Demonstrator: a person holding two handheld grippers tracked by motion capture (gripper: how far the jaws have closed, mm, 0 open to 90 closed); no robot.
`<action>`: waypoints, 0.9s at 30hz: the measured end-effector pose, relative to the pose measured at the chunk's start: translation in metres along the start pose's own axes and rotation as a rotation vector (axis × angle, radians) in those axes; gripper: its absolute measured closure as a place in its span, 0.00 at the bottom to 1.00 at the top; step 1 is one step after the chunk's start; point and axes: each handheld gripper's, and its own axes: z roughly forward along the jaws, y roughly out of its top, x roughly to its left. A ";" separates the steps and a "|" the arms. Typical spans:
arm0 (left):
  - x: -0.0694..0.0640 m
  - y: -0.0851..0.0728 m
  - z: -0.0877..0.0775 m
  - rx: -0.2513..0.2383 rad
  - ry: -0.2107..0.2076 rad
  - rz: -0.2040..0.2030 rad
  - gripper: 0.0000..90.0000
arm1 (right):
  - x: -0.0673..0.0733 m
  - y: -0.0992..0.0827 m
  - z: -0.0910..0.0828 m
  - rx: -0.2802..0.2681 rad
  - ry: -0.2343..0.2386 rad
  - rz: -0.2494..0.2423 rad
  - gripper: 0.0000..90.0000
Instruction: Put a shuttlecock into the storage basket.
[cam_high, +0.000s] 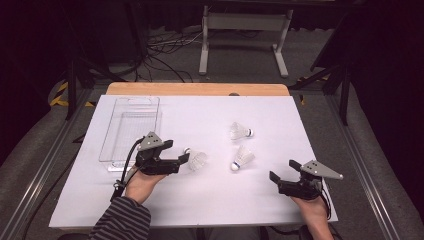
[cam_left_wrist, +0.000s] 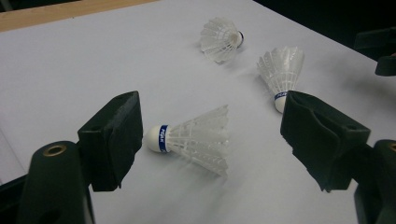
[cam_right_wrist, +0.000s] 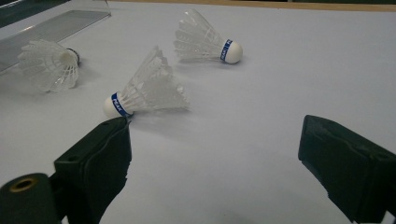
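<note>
Three white feather shuttlecocks with blue-banded cork tips lie on the white table. The nearest shuttlecock (cam_high: 196, 160) (cam_left_wrist: 196, 137) lies on its side, cork toward the left gripper. My left gripper (cam_high: 177, 151) (cam_left_wrist: 211, 121) is open, and this shuttlecock lies between its jaws without touching them. A second shuttlecock (cam_high: 243, 157) (cam_left_wrist: 282, 70) (cam_right_wrist: 149, 91) rests mid-table, a third (cam_high: 240, 131) (cam_left_wrist: 219, 39) (cam_right_wrist: 205, 42) farther back. My right gripper (cam_high: 284, 170) (cam_right_wrist: 217, 135) stands open and empty at the near right, a short way from the second shuttlecock.
A clear plastic tray (cam_high: 131, 131) (cam_right_wrist: 51, 28) lies at the left of the table, just behind the left gripper. The white sheet (cam_high: 280, 115) covers a wooden tabletop whose far edge (cam_high: 197, 89) shows. Cables and a stand lie on the floor beyond.
</note>
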 end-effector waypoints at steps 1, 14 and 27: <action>0.000 0.001 0.001 0.007 -0.002 -0.004 0.25 | 0.000 0.000 0.000 0.000 0.000 -0.001 0.12; -0.005 0.015 0.011 0.141 0.029 -0.007 0.29 | 0.000 0.000 0.000 0.001 0.002 -0.004 0.12; -0.008 0.028 0.017 0.276 0.040 -0.010 0.36 | 0.000 0.000 0.001 0.001 0.003 -0.007 0.12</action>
